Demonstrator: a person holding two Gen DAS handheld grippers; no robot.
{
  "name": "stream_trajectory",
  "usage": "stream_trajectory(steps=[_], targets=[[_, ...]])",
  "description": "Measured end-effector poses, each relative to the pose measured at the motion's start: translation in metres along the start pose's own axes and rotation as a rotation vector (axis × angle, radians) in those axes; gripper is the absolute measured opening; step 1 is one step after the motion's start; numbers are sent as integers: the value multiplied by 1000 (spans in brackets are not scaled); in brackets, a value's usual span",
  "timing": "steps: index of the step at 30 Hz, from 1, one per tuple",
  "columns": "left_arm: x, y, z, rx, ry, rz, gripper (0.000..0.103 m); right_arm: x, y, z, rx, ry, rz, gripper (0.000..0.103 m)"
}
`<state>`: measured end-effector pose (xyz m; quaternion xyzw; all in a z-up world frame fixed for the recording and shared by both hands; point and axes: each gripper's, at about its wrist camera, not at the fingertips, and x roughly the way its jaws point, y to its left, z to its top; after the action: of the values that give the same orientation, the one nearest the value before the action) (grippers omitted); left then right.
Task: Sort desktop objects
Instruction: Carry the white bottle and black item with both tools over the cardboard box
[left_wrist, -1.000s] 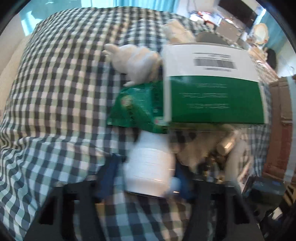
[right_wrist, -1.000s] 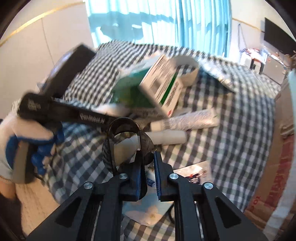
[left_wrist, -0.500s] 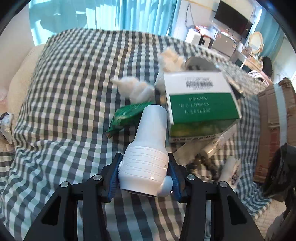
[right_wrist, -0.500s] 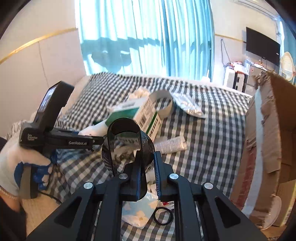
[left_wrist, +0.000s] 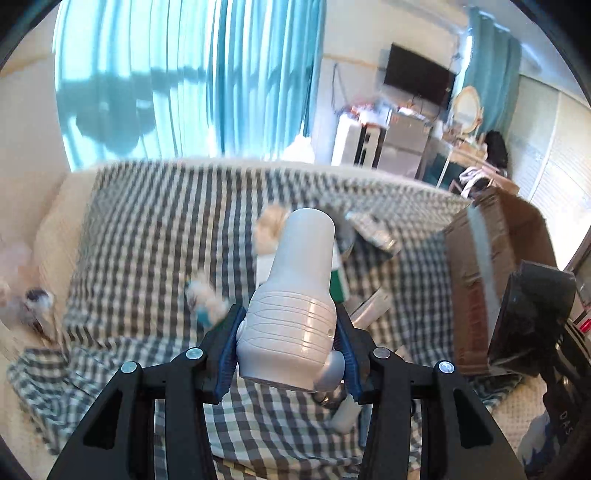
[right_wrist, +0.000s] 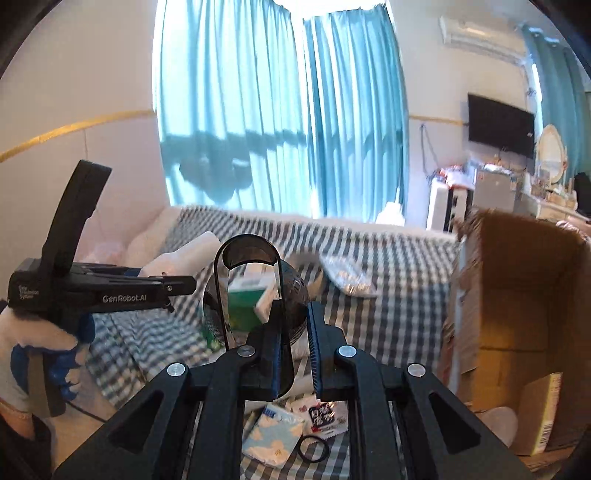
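**Both grippers loaded and lifted above the checked cloth**

The left gripper (left_wrist: 290, 345) is closed on a white bottle-shaped device (left_wrist: 295, 306), its blue pads pressed to the ribbed wide end while the narrower rounded end points away toward the curtains (left_wrist: 192, 81). The device is held in the air, clear of the checked cloth (left_wrist: 147, 236) that covers the surface below. From the right wrist view the same gripper (right_wrist: 177, 286) appears at the left, level and side-on, gripped by a gloved hand (right_wrist: 40, 354).

The right gripper (right_wrist: 293, 339) is nearly closed on a dark, glossy looped object (right_wrist: 251, 291) — its upright band is pinched between the pads and rises above the fingertips. What the object is cannot be told.

Clutter sits mid-cloth: a green and white box (right_wrist: 245, 304), a silvery foil packet (right_wrist: 347, 275) farther back, and near the front edge a patterned blue pouch (right_wrist: 273, 435), a small printed sachet (right_wrist: 325, 417) and a black ring (right_wrist: 314, 448). The far-left stretch of cloth lies bare.

To the right stands a cardboard box (right_wrist: 517, 280), its open side facing the camera and its flap edge just beside the cloth's right border — inside, low down, a small yellow carton (right_wrist: 537, 413) leans. In the left wrist view the same box (left_wrist: 495, 236) rises beyond the device, and part of the right gripper's black housing shows at the frame's right edge.
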<state>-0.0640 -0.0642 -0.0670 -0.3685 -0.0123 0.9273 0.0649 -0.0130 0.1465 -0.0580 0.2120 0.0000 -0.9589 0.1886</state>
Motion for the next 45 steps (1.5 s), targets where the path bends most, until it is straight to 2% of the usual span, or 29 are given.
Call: stream_trajectory(steps=[5, 13, 18, 23, 26, 32, 38, 45], targets=[[-40, -23, 15, 37, -113, -16, 48, -28, -4, 13, 16, -78, -14, 12], [-103, -40, 23, 47, -273, -47, 48, -66, -5, 28, 16, -184, -67, 12], [-128, -51, 24, 43, -371, -20, 48, -91, -5, 36, 23, -262, -74, 12], [-141, -53, 25, 14, -462, 12, 48, -103, -2, 40, 15, -292, -103, 12], [-141, -53, 26, 8, -474, 18, 48, -109, -3, 41, 13, -301, -122, 12], [-146, -65, 27, 16, -513, -32, 48, -124, -8, 43, 14, -319, -184, 12], [-150, -98, 32, 56, -559, -91, 48, -142, -19, 47, 11, -342, -264, 12], [-150, -136, 35, 123, -558, -174, 48, -157, -44, 48, 46, -363, -349, 12]])
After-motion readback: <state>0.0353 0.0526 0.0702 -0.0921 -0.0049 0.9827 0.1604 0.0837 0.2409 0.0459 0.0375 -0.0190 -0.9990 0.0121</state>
